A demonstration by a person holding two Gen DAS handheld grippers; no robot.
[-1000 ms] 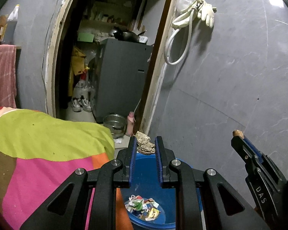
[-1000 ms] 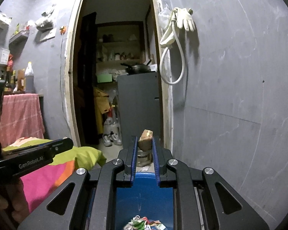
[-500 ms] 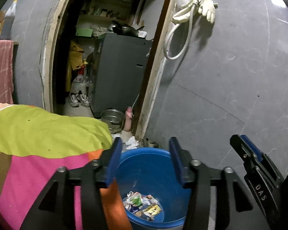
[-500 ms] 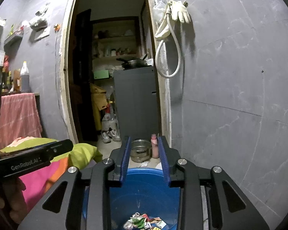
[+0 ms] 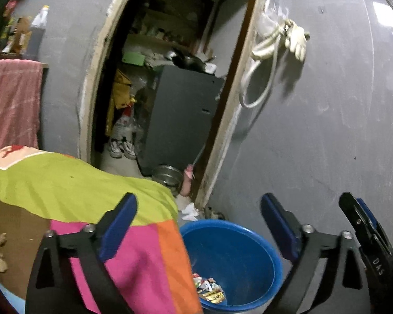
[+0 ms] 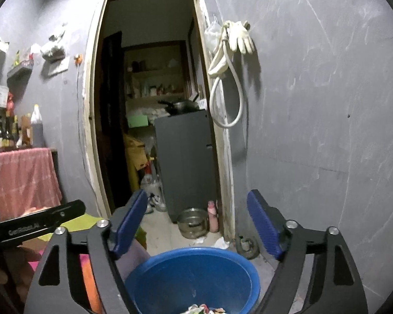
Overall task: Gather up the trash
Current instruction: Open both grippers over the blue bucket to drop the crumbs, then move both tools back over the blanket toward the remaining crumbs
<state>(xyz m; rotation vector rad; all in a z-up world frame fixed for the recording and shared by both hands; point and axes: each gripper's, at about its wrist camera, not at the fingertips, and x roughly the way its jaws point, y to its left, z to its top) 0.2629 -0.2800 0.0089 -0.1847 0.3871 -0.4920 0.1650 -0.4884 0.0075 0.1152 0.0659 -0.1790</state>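
A blue plastic tub [image 5: 259,238] stands on the floor by the grey wall, with crumpled wrappers [image 5: 209,287] at its bottom. My left gripper [image 5: 197,225] hangs above it with its jaws opening wide and nothing between them. The tub [image 6: 222,256] also fills the bottom of the right wrist view, wrappers [image 6: 204,308] just showing. Over it my right gripper [image 6: 197,222] is opening too, empty. Small brown scraps [image 5: 0,264] lie on the colourful cloth at the left. The right gripper's edge [image 5: 364,225] shows in the left wrist view.
A table under a green, pink and orange cloth [image 5: 65,188] stands left of the tub. Behind is a doorway with a grey cabinet [image 6: 186,164], a steel pot [image 6: 192,222] and a pink bottle [image 6: 212,216] on the floor. A hose and glove [image 6: 238,39] hang on the wall.
Both grippers were shut on brown crumpled scraps a second ago. Both have opened wide, the scraps are gone from the jaws, and both hands have risen a little.
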